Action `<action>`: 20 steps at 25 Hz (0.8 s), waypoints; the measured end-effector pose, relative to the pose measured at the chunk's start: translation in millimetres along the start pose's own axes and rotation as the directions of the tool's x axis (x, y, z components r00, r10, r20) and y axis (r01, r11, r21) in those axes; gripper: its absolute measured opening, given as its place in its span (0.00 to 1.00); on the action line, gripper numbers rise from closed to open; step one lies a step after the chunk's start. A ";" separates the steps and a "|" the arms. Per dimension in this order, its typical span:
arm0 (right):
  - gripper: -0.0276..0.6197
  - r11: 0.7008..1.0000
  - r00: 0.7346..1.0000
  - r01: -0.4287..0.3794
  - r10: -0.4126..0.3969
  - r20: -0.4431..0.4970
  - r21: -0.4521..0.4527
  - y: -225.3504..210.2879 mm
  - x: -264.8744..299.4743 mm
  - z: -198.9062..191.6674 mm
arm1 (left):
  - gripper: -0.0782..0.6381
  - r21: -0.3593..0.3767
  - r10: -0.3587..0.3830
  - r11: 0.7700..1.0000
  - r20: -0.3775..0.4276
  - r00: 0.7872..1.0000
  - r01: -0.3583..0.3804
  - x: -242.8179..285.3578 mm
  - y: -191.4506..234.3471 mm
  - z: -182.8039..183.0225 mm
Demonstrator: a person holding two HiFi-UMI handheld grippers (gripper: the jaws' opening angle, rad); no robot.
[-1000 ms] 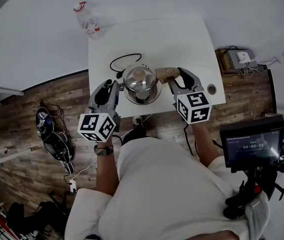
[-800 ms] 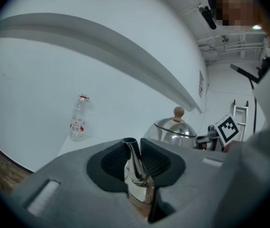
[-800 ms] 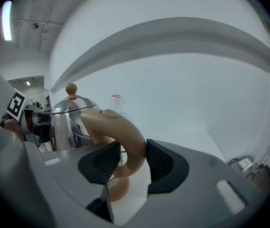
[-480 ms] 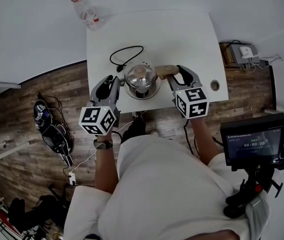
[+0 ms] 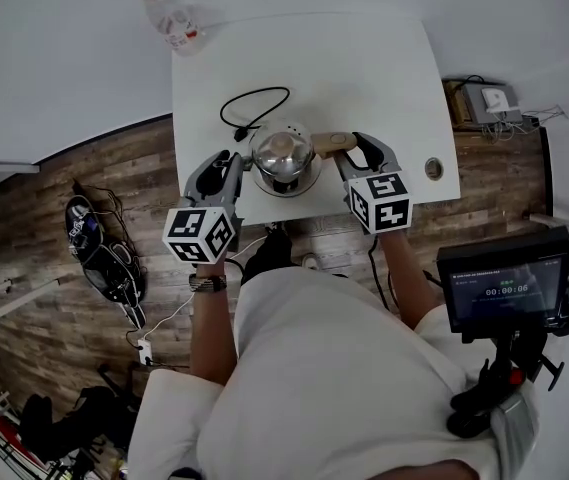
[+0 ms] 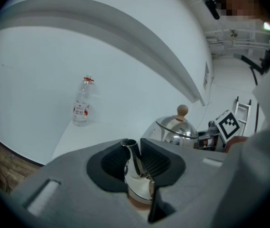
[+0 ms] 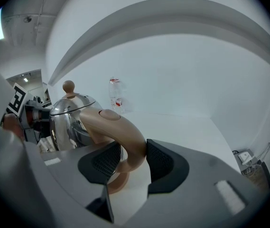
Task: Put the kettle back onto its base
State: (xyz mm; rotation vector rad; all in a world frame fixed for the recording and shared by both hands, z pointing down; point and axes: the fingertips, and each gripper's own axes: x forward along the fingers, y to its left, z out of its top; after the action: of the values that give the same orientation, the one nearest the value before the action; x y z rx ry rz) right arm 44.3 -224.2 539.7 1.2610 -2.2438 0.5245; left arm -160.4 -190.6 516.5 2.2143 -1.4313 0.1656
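Observation:
A shiny steel kettle (image 5: 283,156) with a tan handle and a wooden lid knob hangs low over the near part of the white table (image 5: 364,78). My left gripper (image 5: 232,165) is shut on its spout (image 6: 134,163), which stands upright between the ribbed pads. My right gripper (image 5: 350,153) is shut on the tan handle (image 7: 125,134). The left gripper view shows the kettle's body (image 6: 175,129), and it is at the left in the right gripper view (image 7: 70,118). A black cord (image 5: 254,106) loops on the table and ends under the kettle. The base itself is hidden.
A plastic water bottle (image 5: 169,23) stands at the table's far left corner. A round cable hole (image 5: 433,169) sits near the right front corner. Off to the right a monitor (image 5: 504,288) stands on a stand. Cables and gear lie on the wooden floor at the left.
Both grippers have sunk towards the table with the kettle held between them. Both grips are unchanged.

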 end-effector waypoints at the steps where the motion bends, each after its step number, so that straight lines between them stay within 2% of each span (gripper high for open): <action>1: 0.30 1.000 1.000 0.000 0.000 -0.006 0.000 -0.1 1.3 -2.4 | 0.23 0.000 0.001 1.000 -0.006 1.000 -0.001 1.1 0.8 -2.0; 20: 0.30 1.000 0.995 0.016 -0.014 -0.103 0.012 -1.3 22.4 -35.2 | 0.23 -0.008 -0.011 1.000 -0.093 0.996 0.010 16.5 14.3 -32.1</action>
State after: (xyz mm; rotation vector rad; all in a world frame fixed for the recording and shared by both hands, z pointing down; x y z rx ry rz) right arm 44.1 -220.3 581.4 1.2275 -2.1472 0.5858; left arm -160.6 -194.0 555.2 2.1778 -1.3678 0.2554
